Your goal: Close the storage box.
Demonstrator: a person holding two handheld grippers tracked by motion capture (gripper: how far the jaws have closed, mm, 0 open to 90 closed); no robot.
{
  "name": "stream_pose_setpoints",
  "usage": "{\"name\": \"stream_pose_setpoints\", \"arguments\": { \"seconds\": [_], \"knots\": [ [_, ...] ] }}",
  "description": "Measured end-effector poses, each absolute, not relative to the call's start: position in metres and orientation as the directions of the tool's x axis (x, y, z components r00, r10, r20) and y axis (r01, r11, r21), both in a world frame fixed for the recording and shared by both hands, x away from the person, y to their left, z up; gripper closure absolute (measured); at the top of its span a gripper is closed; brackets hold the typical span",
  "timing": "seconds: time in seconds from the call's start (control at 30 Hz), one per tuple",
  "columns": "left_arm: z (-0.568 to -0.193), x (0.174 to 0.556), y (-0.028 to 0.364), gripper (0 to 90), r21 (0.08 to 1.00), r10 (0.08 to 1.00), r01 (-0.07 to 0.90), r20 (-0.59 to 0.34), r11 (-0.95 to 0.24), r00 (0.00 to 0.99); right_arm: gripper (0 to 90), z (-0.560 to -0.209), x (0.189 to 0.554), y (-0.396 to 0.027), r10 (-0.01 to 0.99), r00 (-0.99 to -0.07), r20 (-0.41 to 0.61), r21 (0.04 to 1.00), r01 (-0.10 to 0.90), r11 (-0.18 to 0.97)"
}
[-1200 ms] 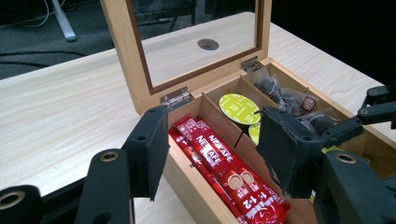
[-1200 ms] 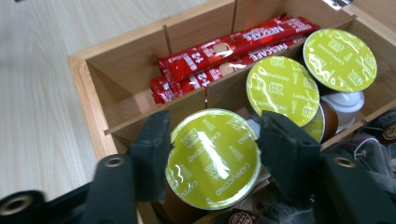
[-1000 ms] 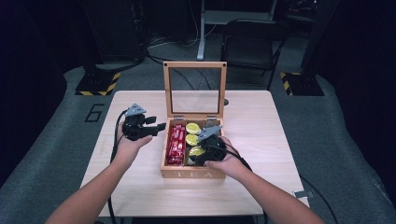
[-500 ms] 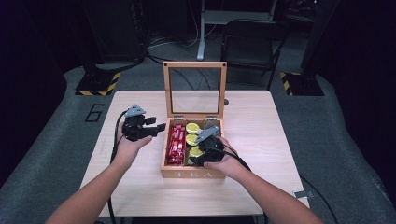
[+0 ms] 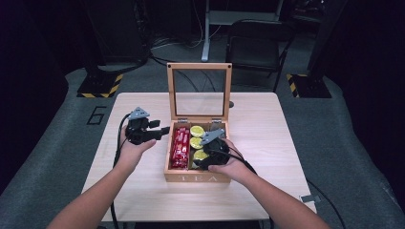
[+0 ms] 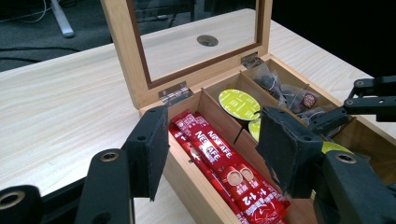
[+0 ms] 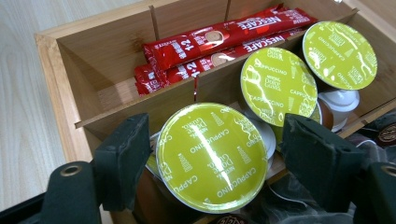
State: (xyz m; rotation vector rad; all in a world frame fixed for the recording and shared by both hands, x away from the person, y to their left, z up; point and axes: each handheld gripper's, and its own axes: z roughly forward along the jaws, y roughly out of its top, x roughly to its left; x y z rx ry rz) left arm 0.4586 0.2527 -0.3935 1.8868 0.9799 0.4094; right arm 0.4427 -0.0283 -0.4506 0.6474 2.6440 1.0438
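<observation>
Surface: pale wood-grain table (image 5: 267, 143) on grey floor; dark room behind, with a black chair (image 5: 255, 47) beyond the far edge and yellow-black striped markers on the floor to the far left and far right.

Container: wooden tea box (image 5: 197, 177) near the middle of the table, its glass-paned lid (image 5: 199, 93) standing upright on the far side. Interior split into long compartments. Left compartment: red coffee stick sachets (image 6: 219, 163) lying lengthwise. Middle compartment: green-lidded cappuccino capsules (image 7: 280, 84) in a row from near to far, lids tilted. Right compartment: dark packets (image 6: 285, 93), contents unclear.

Right gripper (image 7: 212, 163): inside the near end of the box, over the middle compartment. Its jaws have just been opening; they stand on either side of the nearest capsule (image 7: 210, 156), with a gap visible between each pad and the capsule's rim, so no grip. That capsule sits on the others at the near end of its compartment.

Left gripper (image 6: 210, 149): held just left of the box, pointing toward it, jaws partly apart, nothing between them. The left hand (image 5: 133, 148) hovers above the table.
</observation>
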Motion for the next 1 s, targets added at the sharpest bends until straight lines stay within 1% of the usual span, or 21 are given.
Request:
{"name": "stream_pose_setpoints", "arguments": {
  "seconds": [0.1, 0.17, 0.2, 0.3, 0.33, 0.57, 0.8, 0.9, 1.0],
  "knots": [
    [-0.394, 0.459, 0.252, 43.2, 0.854, 0.77, 0.459, -0.117, -0.244, 0.627, 24.1, -0.452, 0.444, -0.028, 0.479, -0.877, -0.039, 0.683, 0.326, 0.653],
    [-0.394, 0.459, 0.253, 43.2, 0.854, 0.77, 0.46, -0.118, -0.243, 0.627, 26.5, -0.453, 0.445, -0.027, 0.478, -0.878, -0.028, 0.687, 0.33, 0.647],
    [-0.394, 0.459, 0.253, 43.2, 0.854, 0.77, 0.459, -0.117, -0.244, 0.627, 28.4, -0.454, 0.445, -0.027, 0.466, -0.885, -0.019, 0.679, 0.331, 0.655],
    [-0.395, 0.458, 0.253, 43.2, 0.854, 0.772, 0.46, -0.117, -0.243, 0.625, 34.1, -0.455, 0.444, -0.025, 0.458, -0.889, -0.032, 0.665, 0.323, 0.674],
    [-0.395, 0.458, 0.253, 43.2, 0.852, 0.77, 0.462, -0.117, -0.246, 0.627, 37.2, -0.455, 0.443, -0.025, 0.457, -0.888, -0.04, 0.664, 0.318, 0.676],
    [-0.395, 0.458, 0.254, 43.2, 0.852, 0.771, 0.463, -0.118, -0.245, 0.625, 37.7, -0.445, 0.442, -0.031, 0.48, -0.877, -0.029, 0.702, 0.324, 0.634],
    [-0.395, 0.458, 0.254, 43.2, 0.853, 0.774, 0.461, -0.114, -0.245, 0.623, 37.7, -0.431, 0.439, -0.035, 0.474, -0.879, -0.047, 0.715, 0.301, 0.631],
    [-0.394, 0.457, 0.254, 43.2, 0.851, 0.773, 0.464, -0.116, -0.247, 0.624, 37.8, -0.424, 0.438, -0.039, 0.484, -0.872, -0.068, 0.726, 0.29, 0.624],
    [-0.394, 0.457, 0.255, 43.2, 0.853, 0.774, 0.462, -0.114, -0.245, 0.623, 37.7, -0.419, 0.437, -0.046, 0.513, -0.857, -0.059, 0.736, 0.31, 0.602]
  ]
}}
